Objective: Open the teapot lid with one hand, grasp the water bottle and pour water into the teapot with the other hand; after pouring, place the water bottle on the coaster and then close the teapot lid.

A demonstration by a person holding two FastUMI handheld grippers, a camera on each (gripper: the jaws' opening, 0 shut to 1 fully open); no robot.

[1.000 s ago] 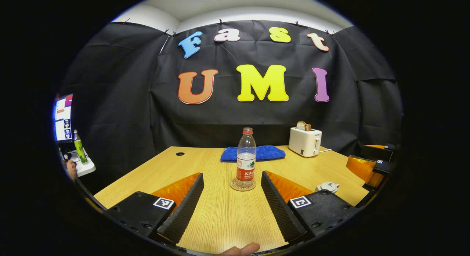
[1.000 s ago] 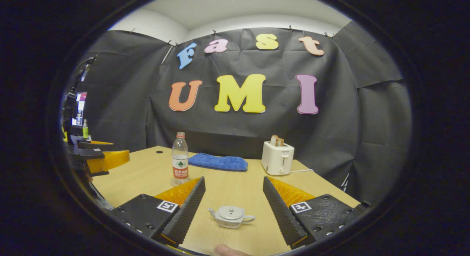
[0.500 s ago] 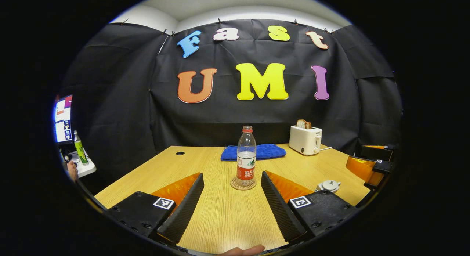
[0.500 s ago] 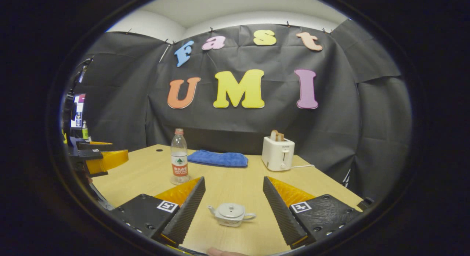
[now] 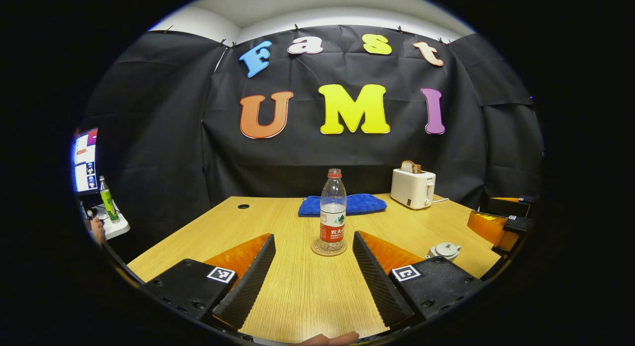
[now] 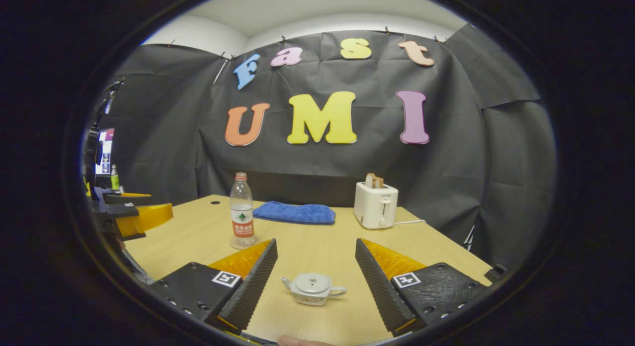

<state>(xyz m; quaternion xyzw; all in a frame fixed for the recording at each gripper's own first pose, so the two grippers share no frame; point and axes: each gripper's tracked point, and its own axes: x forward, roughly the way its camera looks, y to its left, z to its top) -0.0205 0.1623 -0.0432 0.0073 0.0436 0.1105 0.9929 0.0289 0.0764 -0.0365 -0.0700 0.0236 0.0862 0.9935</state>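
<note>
Barely anything has shifted since a second ago: both your grippers have dipped slightly, jaws spread wide.

Your left gripper (image 5: 313, 276) frames the water bottle (image 5: 332, 211) upright on its coaster (image 5: 328, 248); your right gripper (image 6: 316, 281) hovers over the table (image 6: 317, 246), flanking the lidded teapot (image 6: 311, 288) without touching.

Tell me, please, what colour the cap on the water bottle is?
The water bottle has a red cap, clearest in the left gripper view.

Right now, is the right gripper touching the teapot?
Apart. In the right gripper view the right gripper is open, and bare table shows between each finger and the teapot.
</note>
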